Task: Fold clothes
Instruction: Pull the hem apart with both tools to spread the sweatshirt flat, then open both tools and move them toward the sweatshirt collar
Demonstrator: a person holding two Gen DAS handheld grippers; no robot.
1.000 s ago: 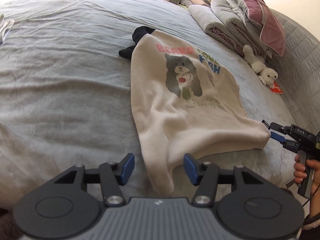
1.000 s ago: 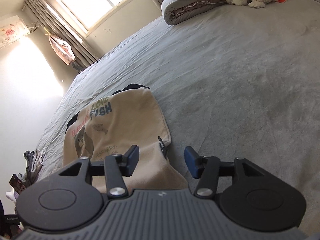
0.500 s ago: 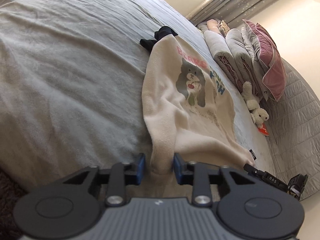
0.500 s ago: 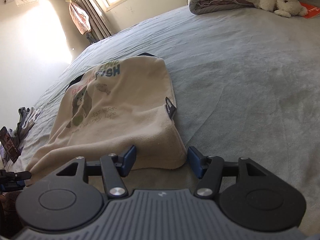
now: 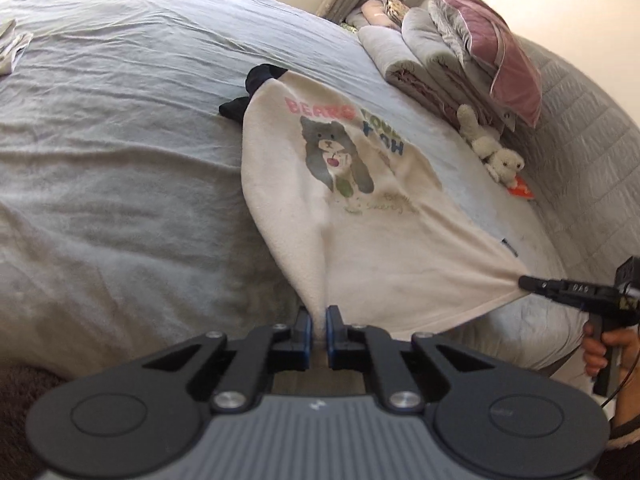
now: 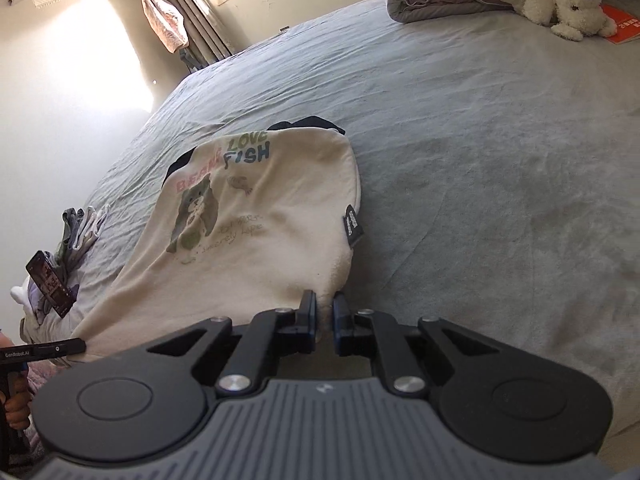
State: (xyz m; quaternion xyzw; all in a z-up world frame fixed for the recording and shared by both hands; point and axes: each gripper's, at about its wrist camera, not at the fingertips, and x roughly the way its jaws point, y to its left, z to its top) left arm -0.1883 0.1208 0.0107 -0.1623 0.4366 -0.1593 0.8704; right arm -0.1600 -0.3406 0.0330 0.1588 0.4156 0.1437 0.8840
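Bedspread (image 6: 500, 152), grey and wrinkled, under cream sweatshirt (image 5: 372, 236), sunlit wall (image 6: 80, 92) beyond.

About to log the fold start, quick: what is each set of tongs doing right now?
Left tongs: closed on a hem corner of the cream bear sweatshirt.
Right tongs: jaws closing, pinching the other hem corner of it.

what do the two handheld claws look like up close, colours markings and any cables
Each claw, left and right, has black linkage arms with silver pivot bolts, blue-edged fingers and a ribbed grey body with two black round discs. Seen side-on, the right claw has a black pistol handle, white lettering and a thin dark cable; the left one reads "GenRobot.AI". A fuzzy sleeve cuff shows.
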